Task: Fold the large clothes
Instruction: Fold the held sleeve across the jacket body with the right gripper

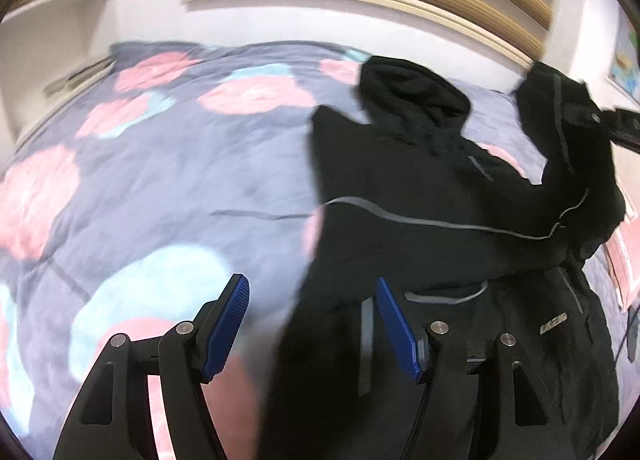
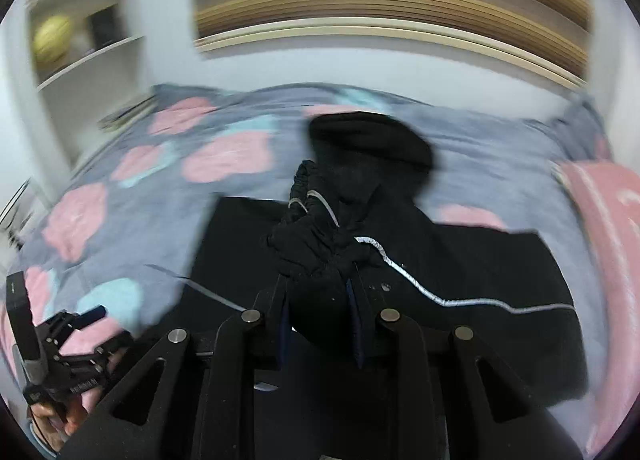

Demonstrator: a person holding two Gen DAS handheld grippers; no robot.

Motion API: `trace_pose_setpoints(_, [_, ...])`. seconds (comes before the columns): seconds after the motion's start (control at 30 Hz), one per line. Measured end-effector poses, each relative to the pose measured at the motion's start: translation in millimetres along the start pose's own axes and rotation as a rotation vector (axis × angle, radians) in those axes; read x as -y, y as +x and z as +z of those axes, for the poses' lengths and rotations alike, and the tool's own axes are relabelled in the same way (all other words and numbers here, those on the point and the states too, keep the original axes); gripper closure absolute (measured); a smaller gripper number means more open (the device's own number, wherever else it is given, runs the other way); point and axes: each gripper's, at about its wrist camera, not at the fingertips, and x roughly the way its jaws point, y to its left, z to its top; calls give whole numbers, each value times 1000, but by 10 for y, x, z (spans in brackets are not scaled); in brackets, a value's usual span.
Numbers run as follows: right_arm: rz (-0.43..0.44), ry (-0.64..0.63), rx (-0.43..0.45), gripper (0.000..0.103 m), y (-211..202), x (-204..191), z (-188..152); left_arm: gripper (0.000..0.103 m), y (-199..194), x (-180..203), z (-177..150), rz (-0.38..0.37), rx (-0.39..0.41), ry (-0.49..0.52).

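Black jacket (image 1: 440, 199) sleeve (image 2: 316, 236) pinched in right tongs (image 2: 318, 324); left tongs (image 1: 312, 320) spread, empty.

The black matt cloth jacket (image 1: 420, 187) carries thin glossy grey reflective piping. It lies on a soft grey quilted cloth bedspread (image 1: 168, 187) printed pink and pale blue. The left gripper's (image 1: 312, 324) ribbed blue rubbery pads (image 1: 226, 328) sit on matt black plastic fingers with metal pins.
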Motion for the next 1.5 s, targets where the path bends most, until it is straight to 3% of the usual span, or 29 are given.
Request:
trace_pose_setpoints(0.13, [56,-24,-60,75,470,-659,15,36,-9,-284,-205,27,26,-16])
trace_pose_setpoints(0.27, [35,3,-191,67,1256,-911,-161,36,186,-484,-380,-44,40,-67])
trace_pose_setpoints(0.3, [51,26,-240,62,1468,-913,-255,36,237,-524,-426,-68,35,-80])
trace_pose_setpoints(0.33, [66,49,-276,48,1656,-910,-308,36,299,-556,-465,-87,27,-92])
trace_pose_setpoints(0.4, [117,119,-335,32,1933,-841,-505,36,392,-601,-520,-121,11,-120])
trace_pose_setpoints(0.53, [176,107,-316,28,1868,-779,-527,36,395,-665,-503,-154,12,-151])
trace_pose_setpoints(0.63, [254,128,-250,28,1456,-567,-423,36,261,-630,-425,-138,33,-128])
trace_pose_setpoints(0.73, [181,122,-134,28,905,-150,-325,36,24,-452,-169,-159,60,-51])
trace_pose_setpoints(0.87, [-23,139,-72,28,487,586,-380,36,-153,-36,330,-211,68,55])
trace_pose_setpoints(0.97, [-172,192,-109,28,440,1162,-619,36,144,287,654,-278,26,68])
trace_pose_setpoints(1.1, [-246,265,-189,28,615,1743,-1030,36,779,593,763,-285,-48,51])
trace_pose_setpoints(1.23, [-276,287,-250,28,913,2054,-1375,36,1424,576,644,-218,-139,-19])
trace_pose_setpoints(1.3, [-286,253,-239,28,991,2054,-1470,36,1659,486,554,-251,-185,-64])
trace_pose_setpoints(1.5, [-379,195,-177,26,1024,1896,-1566,36,1630,528,465,-238,-143,-33])
